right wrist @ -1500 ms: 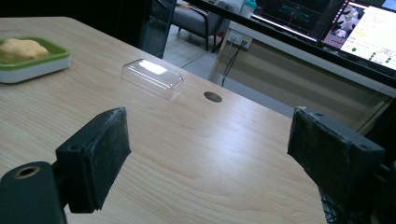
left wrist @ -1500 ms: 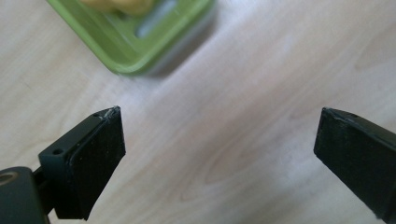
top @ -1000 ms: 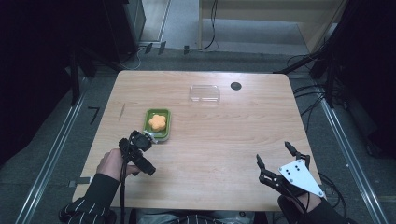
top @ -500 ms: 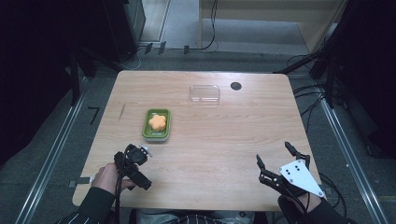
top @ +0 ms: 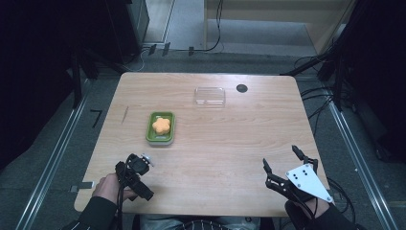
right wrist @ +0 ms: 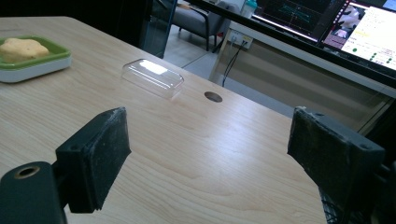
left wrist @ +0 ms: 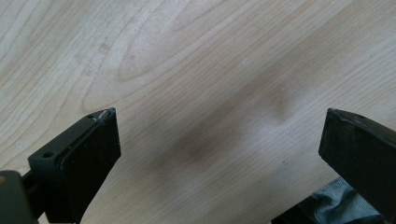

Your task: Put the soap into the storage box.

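Note:
A green tray on the left-centre of the wooden table holds an orange flower-shaped piece. A clear plastic lid lies farther back near the middle. My left gripper is near the front left edge, well short of the tray, and tips down at the bare wood. In the left gripper view its jaws stand wide apart and hold nothing. My right gripper hovers open near the front right corner. From the right gripper view, the tray, orange piece and lid lie ahead.
A small dark round hole sits in the tabletop right of the lid, also seen as the hole beyond my right jaws. Monitors stand beyond the table's far edge. Grey cloth shows past the table edge under my left gripper.
My left gripper has pulled back from beside the green tray toward the front left edge of the table. The right gripper has stayed in place.

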`<state>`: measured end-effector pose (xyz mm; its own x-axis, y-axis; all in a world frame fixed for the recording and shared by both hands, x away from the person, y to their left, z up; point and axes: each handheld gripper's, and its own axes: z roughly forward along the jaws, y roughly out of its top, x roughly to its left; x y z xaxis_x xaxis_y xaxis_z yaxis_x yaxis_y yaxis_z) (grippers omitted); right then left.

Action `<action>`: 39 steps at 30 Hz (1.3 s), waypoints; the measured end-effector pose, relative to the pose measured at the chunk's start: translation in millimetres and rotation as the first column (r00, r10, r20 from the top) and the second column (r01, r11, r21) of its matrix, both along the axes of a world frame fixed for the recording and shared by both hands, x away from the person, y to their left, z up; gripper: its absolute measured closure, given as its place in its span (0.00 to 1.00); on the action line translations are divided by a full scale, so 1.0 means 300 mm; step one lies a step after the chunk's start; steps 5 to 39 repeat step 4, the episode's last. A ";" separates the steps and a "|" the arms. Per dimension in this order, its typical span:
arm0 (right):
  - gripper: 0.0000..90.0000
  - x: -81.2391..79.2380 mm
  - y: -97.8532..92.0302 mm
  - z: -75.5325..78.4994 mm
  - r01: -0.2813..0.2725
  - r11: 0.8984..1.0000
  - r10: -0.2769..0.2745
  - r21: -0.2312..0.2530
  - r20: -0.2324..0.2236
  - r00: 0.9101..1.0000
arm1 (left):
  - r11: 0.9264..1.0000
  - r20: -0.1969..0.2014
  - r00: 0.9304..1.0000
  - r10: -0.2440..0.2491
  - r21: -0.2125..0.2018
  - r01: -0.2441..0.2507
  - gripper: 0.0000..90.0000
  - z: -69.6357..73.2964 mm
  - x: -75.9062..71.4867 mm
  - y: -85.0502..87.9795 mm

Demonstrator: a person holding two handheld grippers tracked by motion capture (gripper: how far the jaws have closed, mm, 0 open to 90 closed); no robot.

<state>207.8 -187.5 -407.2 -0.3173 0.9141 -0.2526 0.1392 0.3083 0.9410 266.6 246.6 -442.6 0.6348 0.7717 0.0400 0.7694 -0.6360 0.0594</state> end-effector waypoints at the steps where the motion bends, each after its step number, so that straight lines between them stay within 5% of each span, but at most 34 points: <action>1: 0.15 0.000 0.000 0.000 -0.001 1.000 0.001 0.000 0.001 1.000 | 1.000 0.002 1.000 0.000 -0.003 0.000 0.00 -0.002 0.001 -0.001; 39: 0.15 0.002 -0.005 -0.002 0.001 1.000 -0.001 0.008 0.005 1.000 | 1.000 0.009 1.000 0.004 -0.001 -0.004 0.00 -0.003 0.004 -0.003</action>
